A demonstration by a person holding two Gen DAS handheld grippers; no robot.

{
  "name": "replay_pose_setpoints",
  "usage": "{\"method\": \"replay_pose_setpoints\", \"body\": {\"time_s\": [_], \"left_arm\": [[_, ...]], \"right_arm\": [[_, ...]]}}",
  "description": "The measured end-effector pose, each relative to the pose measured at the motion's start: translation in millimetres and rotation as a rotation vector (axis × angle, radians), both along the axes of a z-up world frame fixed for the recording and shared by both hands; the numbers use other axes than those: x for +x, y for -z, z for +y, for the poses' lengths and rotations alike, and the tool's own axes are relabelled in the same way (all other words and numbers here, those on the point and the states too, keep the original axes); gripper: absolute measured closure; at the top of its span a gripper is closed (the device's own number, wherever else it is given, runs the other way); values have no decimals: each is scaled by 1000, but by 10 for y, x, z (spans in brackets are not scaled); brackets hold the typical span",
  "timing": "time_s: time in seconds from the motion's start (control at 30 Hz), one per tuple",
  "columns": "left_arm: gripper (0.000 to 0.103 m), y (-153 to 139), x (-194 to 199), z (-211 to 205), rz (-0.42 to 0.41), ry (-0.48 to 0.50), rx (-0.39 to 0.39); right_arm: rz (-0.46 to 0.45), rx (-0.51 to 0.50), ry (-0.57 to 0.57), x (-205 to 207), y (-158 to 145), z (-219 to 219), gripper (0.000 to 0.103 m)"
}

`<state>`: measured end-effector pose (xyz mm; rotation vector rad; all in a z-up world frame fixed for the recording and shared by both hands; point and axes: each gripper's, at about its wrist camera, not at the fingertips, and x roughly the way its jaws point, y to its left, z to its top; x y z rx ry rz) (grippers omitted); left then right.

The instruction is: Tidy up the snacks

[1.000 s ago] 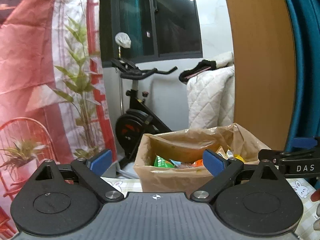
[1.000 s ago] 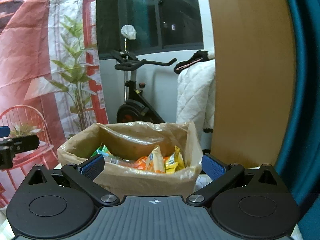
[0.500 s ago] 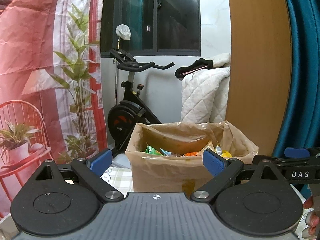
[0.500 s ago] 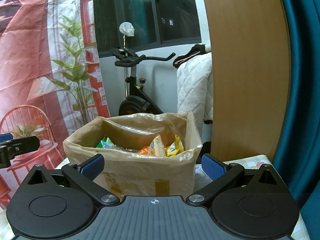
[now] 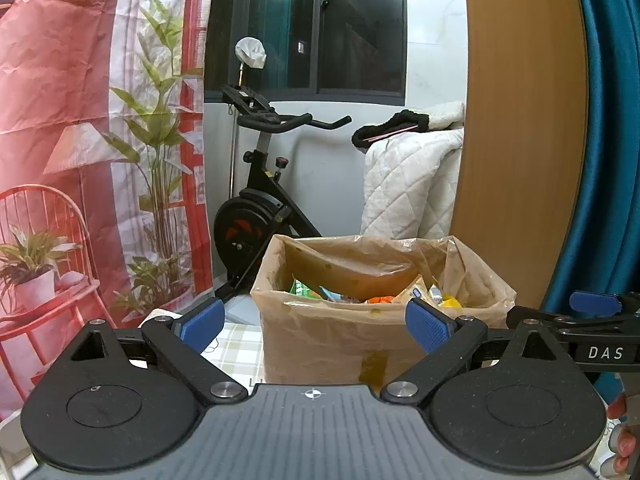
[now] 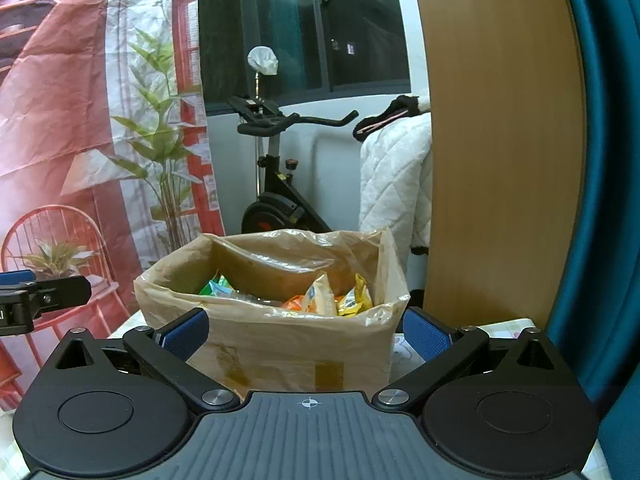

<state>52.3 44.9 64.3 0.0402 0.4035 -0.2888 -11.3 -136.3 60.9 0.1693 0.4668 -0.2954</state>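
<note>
snack packets (image 6: 320,300) are sitting inside a bag-lined cardboard box (image 6: 288,344) on the checked tablecloth (image 5: 236,344), at twelve o'clock from both tools. left gripper (image 5: 316,326) and right gripper (image 6: 306,332) are both spread wide, holding nothing. "das" is showing on the right gripper at three o'clock in the left view.

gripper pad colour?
Blue, on both the left gripper and right gripper; clearest in the left wrist view.
</note>
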Motion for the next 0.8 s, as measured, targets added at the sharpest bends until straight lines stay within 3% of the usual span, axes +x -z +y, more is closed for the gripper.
{"method": "replay_pose_setpoints", "body": {"time_s": [0.8], "left_arm": [[5,61,51,15,29,-25,-31]], "right_arm": [[15,0,-7,2,29,-33,1]]}}
